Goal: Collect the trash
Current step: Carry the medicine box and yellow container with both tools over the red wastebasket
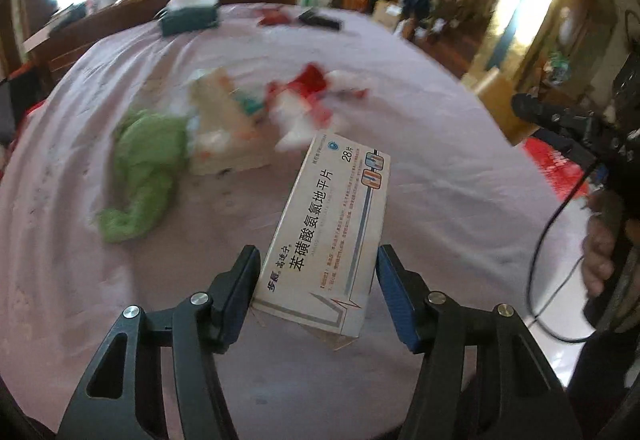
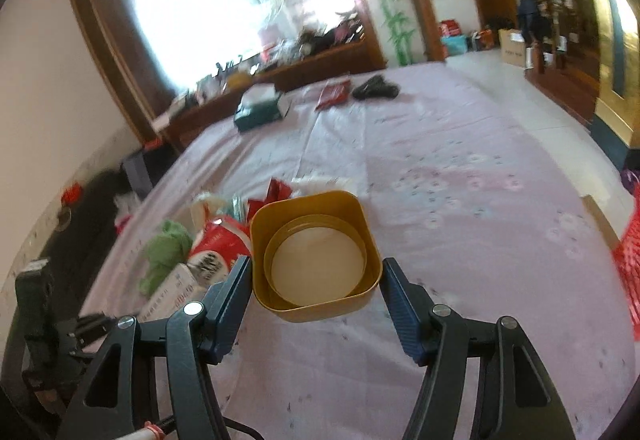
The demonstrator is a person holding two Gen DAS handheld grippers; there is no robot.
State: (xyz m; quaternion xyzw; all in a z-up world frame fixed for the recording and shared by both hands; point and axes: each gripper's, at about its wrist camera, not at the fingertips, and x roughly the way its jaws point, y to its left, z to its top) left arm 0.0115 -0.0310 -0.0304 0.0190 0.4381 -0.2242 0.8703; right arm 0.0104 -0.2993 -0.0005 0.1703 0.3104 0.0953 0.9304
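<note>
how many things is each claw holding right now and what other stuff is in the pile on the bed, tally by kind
medicine box, in the left claw: 1
gold container, in the right claw: 1
green cloth, in the pile: 1
red and white wrappers, too blurred to separate: at least 1
Total: at least 4

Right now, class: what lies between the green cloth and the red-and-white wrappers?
In the left wrist view, a crumpled pale packet lies between the green cloth and the red-and-white wrappers.

Motion blur smears the red-and-white wrappers (image 1: pixel 308 100) beyond the medicine box (image 1: pixel 332 232), whose near end hides behind the left gripper (image 1: pixel 316 300)
</note>
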